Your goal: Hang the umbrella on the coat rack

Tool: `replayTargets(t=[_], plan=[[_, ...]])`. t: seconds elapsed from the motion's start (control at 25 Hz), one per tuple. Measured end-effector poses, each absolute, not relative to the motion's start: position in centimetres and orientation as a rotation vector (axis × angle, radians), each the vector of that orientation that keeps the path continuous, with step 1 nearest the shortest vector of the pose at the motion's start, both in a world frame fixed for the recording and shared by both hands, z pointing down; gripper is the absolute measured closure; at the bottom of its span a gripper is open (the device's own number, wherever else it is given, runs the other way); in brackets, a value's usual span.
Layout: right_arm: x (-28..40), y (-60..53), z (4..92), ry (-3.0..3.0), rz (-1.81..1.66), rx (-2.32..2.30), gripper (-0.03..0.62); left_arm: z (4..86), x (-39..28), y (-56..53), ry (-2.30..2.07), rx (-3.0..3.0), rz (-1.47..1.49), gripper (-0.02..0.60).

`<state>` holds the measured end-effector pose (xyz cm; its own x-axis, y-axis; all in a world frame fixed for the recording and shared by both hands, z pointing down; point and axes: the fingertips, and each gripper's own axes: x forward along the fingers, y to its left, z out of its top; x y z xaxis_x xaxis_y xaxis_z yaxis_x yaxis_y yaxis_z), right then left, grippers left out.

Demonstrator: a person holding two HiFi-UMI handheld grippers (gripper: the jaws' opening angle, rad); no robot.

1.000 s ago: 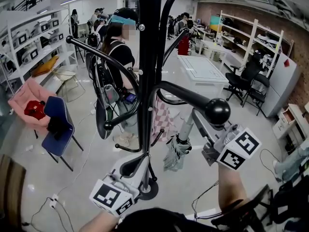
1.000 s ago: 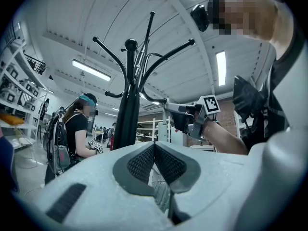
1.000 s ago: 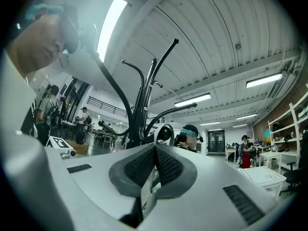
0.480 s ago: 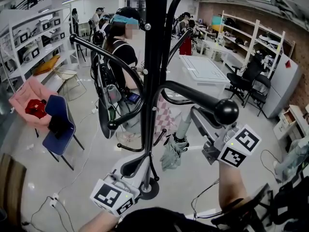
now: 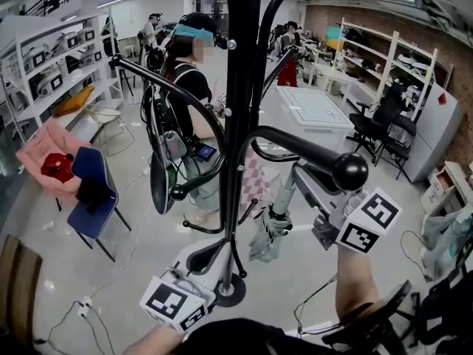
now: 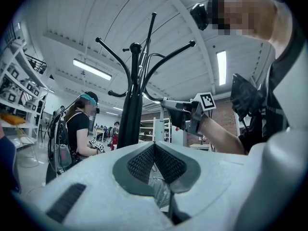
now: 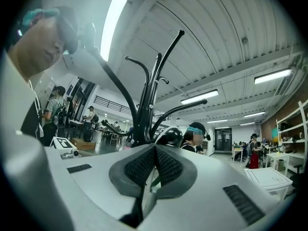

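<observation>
The head camera sits close behind the coat rack (image 5: 235,109) and looks steeply down its pole to the floor, with the left gripper (image 5: 213,248) and right gripper (image 5: 297,173) low in frame. Both gripper cameras ride low and tilt up past their own jaws toward the ceiling. All three views share the rack, and the left gripper view also takes in the right gripper

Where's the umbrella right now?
In the head view, the folded grey umbrella dangles from the right gripper. It hangs low down, just right of the coat rack pole.
</observation>
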<state>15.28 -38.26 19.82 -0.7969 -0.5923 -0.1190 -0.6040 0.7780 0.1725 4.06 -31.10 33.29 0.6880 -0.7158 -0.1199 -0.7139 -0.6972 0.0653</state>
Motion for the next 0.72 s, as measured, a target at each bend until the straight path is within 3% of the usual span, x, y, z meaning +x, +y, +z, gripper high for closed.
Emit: replayTargets(t=[0.72], plan=[[12.2, -38.4, 22.3, 2.976, 0.239, -0.925, 0.586, 33.4, 3.3, -29.9, -1.219, 2.867, -0.212, 0.571]])
